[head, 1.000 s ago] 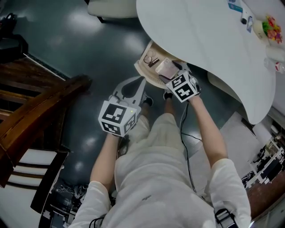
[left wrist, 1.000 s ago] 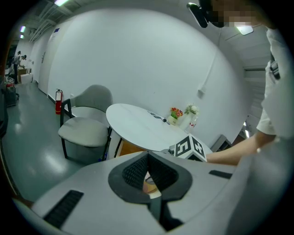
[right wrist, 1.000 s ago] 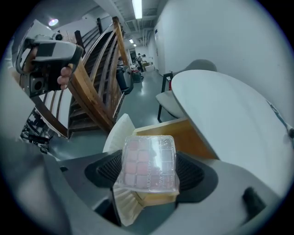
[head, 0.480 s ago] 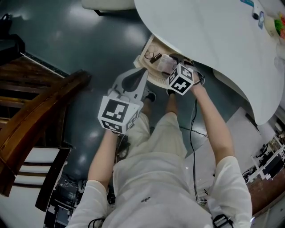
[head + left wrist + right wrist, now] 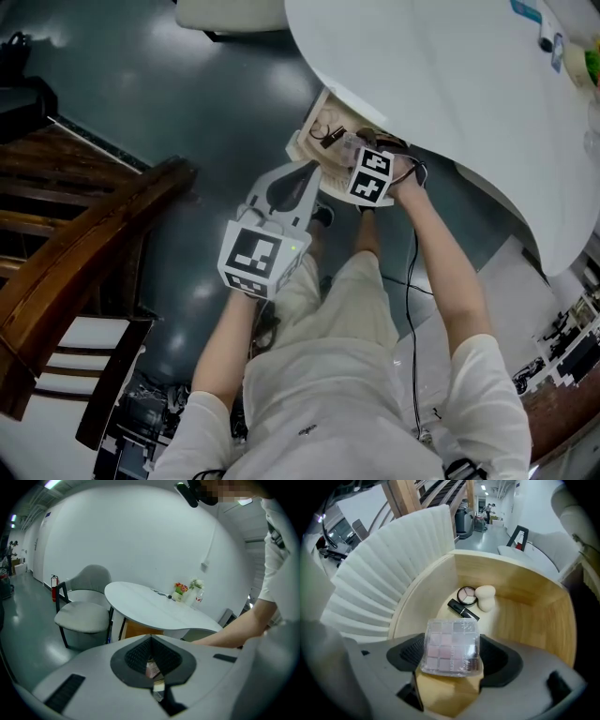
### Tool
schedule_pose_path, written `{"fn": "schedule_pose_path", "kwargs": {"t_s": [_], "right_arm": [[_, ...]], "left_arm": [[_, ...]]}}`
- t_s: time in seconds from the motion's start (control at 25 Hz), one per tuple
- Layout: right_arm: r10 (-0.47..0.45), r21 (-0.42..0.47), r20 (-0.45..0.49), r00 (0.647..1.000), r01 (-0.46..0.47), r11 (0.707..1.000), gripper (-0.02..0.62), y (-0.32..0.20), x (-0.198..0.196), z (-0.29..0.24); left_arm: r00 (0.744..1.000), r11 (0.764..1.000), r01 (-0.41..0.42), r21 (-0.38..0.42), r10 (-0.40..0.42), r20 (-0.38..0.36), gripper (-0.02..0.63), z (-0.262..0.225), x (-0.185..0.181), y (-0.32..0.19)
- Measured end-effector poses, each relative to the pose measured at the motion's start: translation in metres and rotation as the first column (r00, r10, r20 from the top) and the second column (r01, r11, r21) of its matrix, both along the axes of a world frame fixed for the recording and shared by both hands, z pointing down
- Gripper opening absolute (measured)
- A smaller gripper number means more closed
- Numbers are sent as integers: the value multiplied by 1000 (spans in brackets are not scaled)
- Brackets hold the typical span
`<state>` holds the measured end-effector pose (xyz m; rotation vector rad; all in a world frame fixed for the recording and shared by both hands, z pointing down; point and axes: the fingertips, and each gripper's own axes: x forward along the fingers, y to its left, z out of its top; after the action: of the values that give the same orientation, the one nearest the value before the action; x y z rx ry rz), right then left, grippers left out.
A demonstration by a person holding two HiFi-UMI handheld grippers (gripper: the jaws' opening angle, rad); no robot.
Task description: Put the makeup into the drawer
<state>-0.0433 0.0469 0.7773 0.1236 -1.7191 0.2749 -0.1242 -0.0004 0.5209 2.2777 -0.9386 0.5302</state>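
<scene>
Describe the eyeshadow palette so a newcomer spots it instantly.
Under the white oval table an open light wooden drawer sticks out, with the right gripper over it. That gripper clamps the square clear-cased eyeshadow palette, a grid of pink and mauve pans. The round compact, black tube and beige sponge lie on the drawer floor; only the palette is square and held.

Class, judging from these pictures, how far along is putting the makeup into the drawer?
Done: a round compact, a sponge and a dark tube lie in the open drawer. In hand: the right gripper is shut on an eyeshadow palette, held over the drawer. Left: setting it down and letting go. The left gripper is shut, empty.
</scene>
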Motion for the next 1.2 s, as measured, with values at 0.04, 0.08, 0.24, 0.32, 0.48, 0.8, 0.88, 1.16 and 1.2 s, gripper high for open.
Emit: {"fn": "schedule_pose_path", "kwargs": {"t_s": [0.04,0.08,0.24,0.32,0.48,0.8,0.88,1.16,1.2], "right_arm": [[-8,-6,-7,1000,8,1000,376,1,1,3],[-11,-12,-12,1000,11,1000,376,1,1,5],[-38,-26,-39,999,37,999,376,2,3,14],[-61,-20,-55,997,60,998,376,2,3,19],[-82,23,-89,993,85,996,377,-1,4,24],[-63,89,-86,994,71,994,377,-7,3,25],[-58,92,-72,996,65,994,377,-8,2,24],[-13,139,-33,999,17,990,377,-14,0,11],[-1,143,-24,1000,5,990,377,-15,1,7]], "left_arm": [[1000,1000,-2,0,2,3,8,1,-1,1],[1000,1000,-3,-2,3,6,8,3,-2,1],[1000,1000,0,-10,0,13,8,6,-4,3],[1000,1000,4,-13,-4,12,8,7,-5,3],[1000,1000,11,-13,-11,16,8,7,-7,4],[1000,1000,12,-20,-12,11,8,7,-7,9],[1000,1000,11,-22,-11,10,8,7,-6,10],[1000,1000,15,-23,-15,13,8,6,-5,11],[1000,1000,16,-23,-16,13,8,5,-4,11]]}}
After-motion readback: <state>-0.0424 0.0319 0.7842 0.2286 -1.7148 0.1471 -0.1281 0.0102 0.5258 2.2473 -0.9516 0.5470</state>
